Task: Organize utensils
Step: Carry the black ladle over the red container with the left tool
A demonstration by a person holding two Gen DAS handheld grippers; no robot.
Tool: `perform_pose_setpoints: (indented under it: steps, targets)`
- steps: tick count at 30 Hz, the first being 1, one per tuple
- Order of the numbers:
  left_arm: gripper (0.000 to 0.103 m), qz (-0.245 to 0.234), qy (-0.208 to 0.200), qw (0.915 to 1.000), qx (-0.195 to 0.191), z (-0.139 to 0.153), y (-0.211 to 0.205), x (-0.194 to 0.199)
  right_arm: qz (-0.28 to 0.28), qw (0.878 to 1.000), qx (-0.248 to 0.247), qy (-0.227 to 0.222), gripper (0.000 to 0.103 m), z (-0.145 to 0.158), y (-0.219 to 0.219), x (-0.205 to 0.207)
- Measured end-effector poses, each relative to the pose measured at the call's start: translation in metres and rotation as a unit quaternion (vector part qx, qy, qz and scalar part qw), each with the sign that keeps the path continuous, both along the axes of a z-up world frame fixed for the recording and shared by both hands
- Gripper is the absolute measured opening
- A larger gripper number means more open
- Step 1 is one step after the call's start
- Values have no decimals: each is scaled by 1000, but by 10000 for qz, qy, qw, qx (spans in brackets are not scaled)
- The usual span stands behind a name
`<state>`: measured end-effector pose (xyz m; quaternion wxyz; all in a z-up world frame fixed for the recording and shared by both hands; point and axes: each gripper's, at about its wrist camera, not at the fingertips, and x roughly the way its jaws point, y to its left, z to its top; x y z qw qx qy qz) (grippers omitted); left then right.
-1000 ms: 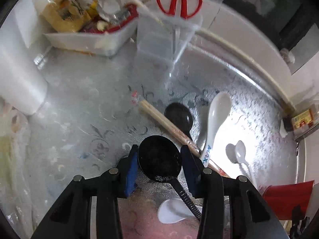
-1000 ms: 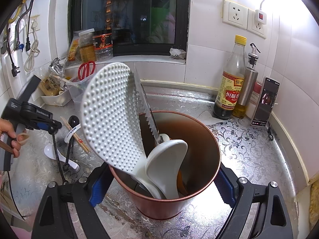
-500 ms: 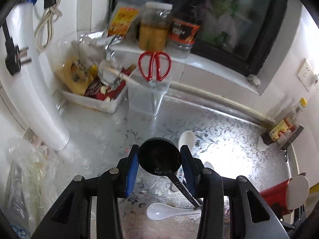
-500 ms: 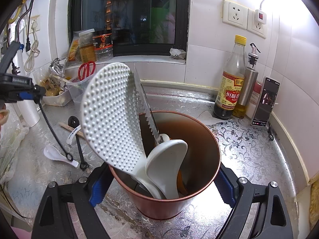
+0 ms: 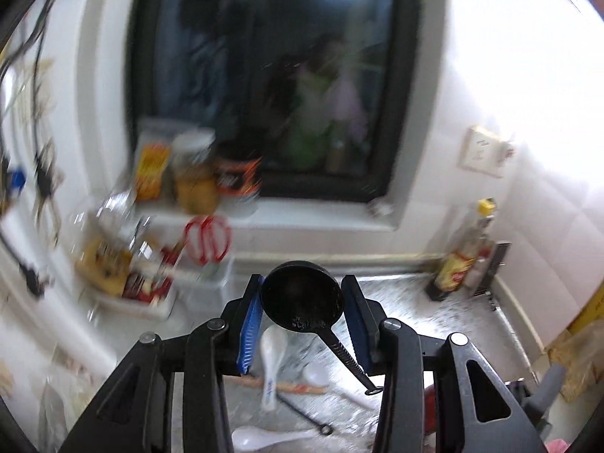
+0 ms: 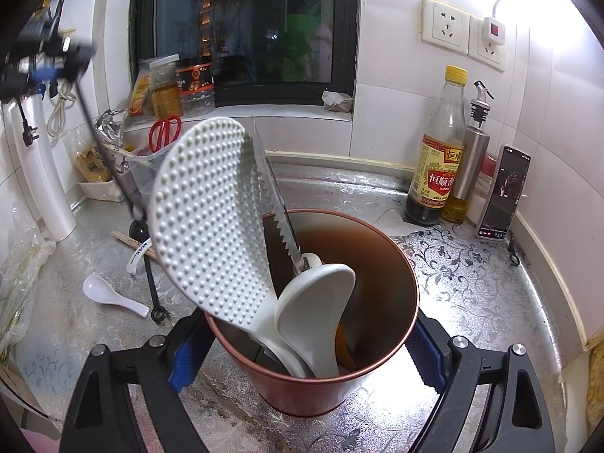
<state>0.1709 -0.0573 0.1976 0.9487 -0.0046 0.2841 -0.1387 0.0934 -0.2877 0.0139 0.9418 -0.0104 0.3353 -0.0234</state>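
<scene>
The left gripper (image 5: 302, 298) pinches the round bowl of a black ladle (image 5: 302, 296) between its blue-padded jaws, the ribbed handle hanging down and to the right, well above the bench (image 6: 472, 264); the left wrist view is blurred, so print on the jars along the window sill cannot be read there. The right gripper (image 6: 302, 347) has its jaws closed against the sides of a copper-coloured utensil holder (image 6: 377, 343) that stands on the patterned silver bench. Inside the holder stand a white dimpled rice paddle (image 6: 207, 219), a serrated knife (image 6: 275, 204) and a white ceramic spoon (image 6: 317, 302), all leaning to the left. On the bench to the left of the holder lie a small white spoon (image 6: 113, 296), a second black ladle (image 6: 149, 268), a pair of chopsticks (image 6: 130, 243) and a white spoon with "MAX" in blue on its handle (image 6: 137, 255). Red-handled scissors (image 6: 164, 132) stand in a clear container by the sill. At the right wall a yellow-capped bottle (image 6: 441, 151) carries a red and yellow label with Chinese characters, beside a steel oil pourer (image 6: 472, 151) and a phone (image 6: 504, 192) propped upright.
</scene>
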Motion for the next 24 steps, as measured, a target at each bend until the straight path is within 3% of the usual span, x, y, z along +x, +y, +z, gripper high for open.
perform_pose_setpoints:
  steps: [9,17,24]
  targets:
    - [43,-952,-693,9930,136,40,-58,-14,16,10000,-13,-19,91,-1,1,1]
    - [43,-1546,-1190,9808,73,76,-94,-28,20,10000,-19,-19,91,-1,1,1]
    - [43,-1965,-1272,9720,179,71,-124,-38,55,10000,-28,-25,91,-1,1,3]
